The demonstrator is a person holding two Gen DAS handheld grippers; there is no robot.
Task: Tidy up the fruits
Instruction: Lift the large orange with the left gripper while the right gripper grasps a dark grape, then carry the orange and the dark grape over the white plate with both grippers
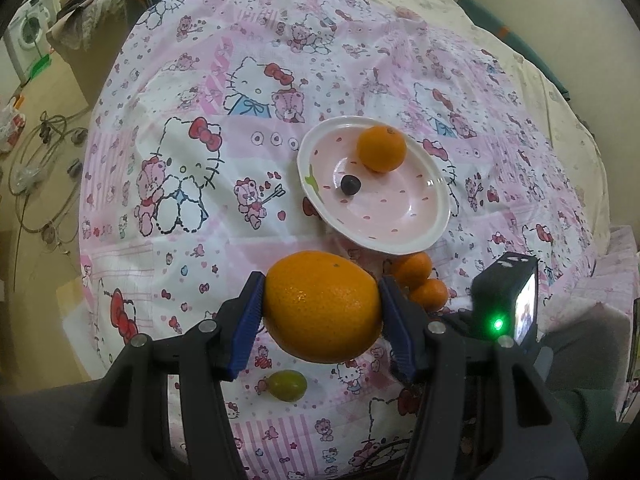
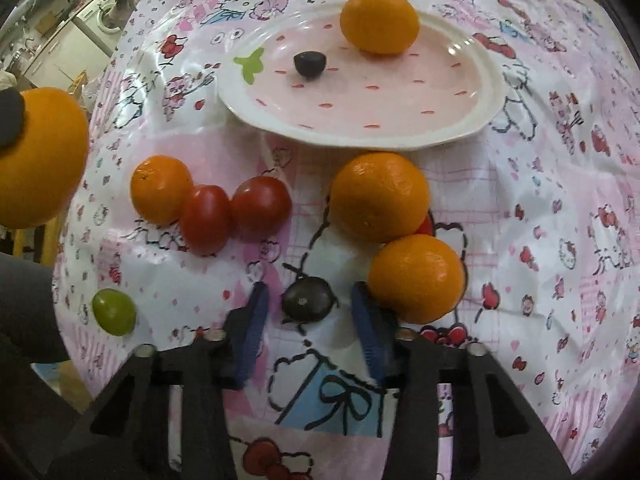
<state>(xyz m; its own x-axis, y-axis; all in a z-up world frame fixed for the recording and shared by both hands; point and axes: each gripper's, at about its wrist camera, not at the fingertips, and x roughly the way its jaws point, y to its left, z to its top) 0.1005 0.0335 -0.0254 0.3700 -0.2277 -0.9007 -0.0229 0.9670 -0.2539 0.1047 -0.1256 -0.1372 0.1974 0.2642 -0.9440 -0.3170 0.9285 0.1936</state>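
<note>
My left gripper (image 1: 322,285) is shut on a large orange (image 1: 322,308), held above the Hello Kitty tablecloth; that orange also shows at the left edge of the right wrist view (image 2: 36,160). A pink plate (image 1: 400,246) (image 2: 360,142) holds a mandarin (image 1: 381,149) (image 2: 379,22) and a dark grape (image 1: 350,185) (image 2: 310,64). My right gripper (image 2: 310,294) points down over another dark grape (image 2: 308,300) lying on the cloth. The grape sits between the blue pads with a gap on each side. The right pad's outer side rests against a mandarin (image 2: 416,278).
Loose on the cloth below the plate are two more mandarins (image 2: 380,196) (image 2: 162,189), two red tomatoes (image 2: 205,218) (image 2: 261,204) and a green grape (image 2: 114,311) (image 1: 287,386). Cables (image 1: 44,168) lie on the floor left of the table, with a washing machine (image 1: 28,34) beyond.
</note>
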